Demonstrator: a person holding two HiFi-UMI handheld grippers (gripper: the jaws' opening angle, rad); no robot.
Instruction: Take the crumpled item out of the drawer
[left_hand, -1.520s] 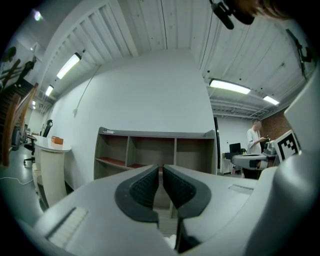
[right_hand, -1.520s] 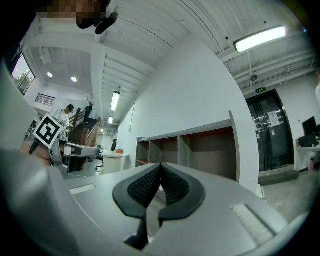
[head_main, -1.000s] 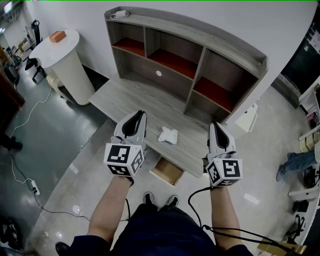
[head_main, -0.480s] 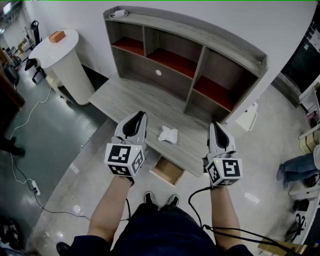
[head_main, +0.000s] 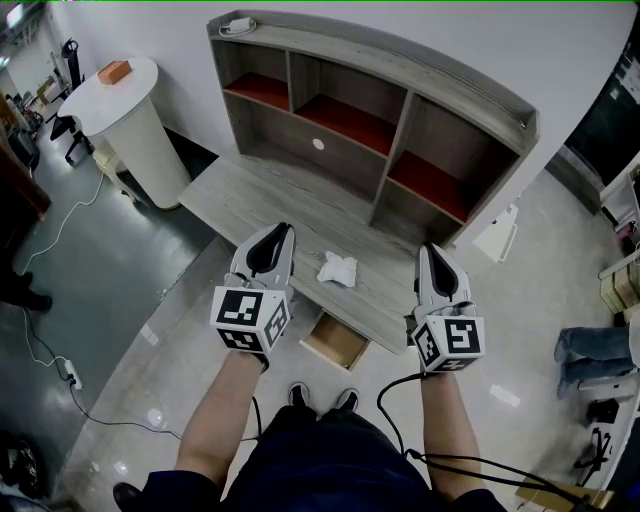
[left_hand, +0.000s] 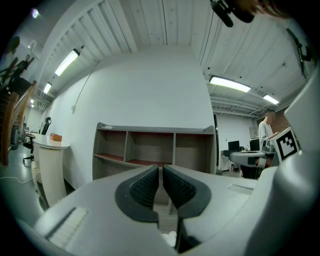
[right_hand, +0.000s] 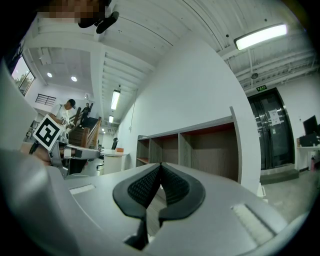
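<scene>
Wad of crumpled white lies on the desk, clear of the drawer and between my two grippers, touching neither. I judge the task done. The drawer stands pulled open below the desk edge; what shows of its inside looks bare. Left gripper and right gripper hover clenched on nothing.

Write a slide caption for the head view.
Left gripper and right gripper hover shut either side of the crumpled item on the desk, drawer open below.
</scene>
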